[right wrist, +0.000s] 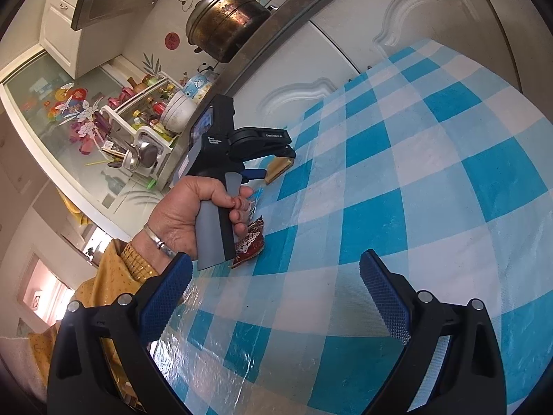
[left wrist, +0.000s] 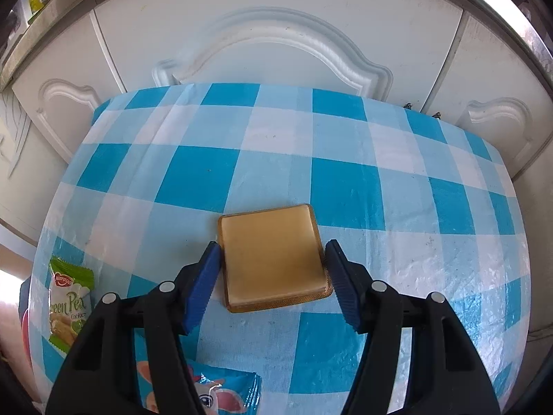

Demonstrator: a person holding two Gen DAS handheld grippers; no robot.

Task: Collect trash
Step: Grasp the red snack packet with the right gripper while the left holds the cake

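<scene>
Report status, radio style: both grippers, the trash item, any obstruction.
Left gripper open, fingers astride the tan square tray, not yet clamped. Right gripper open, empty, above the checked tablecloth. Nothing blocking; green cookie wrapper and blue packet lie nearby.

Green snack wrapper (left wrist: 71, 302) on the desk's left edge reads "Green Pea" and "Cookies" under a red brand oval; the left tongs' body (right wrist: 221, 141) carries "Data Annotation System".
</scene>
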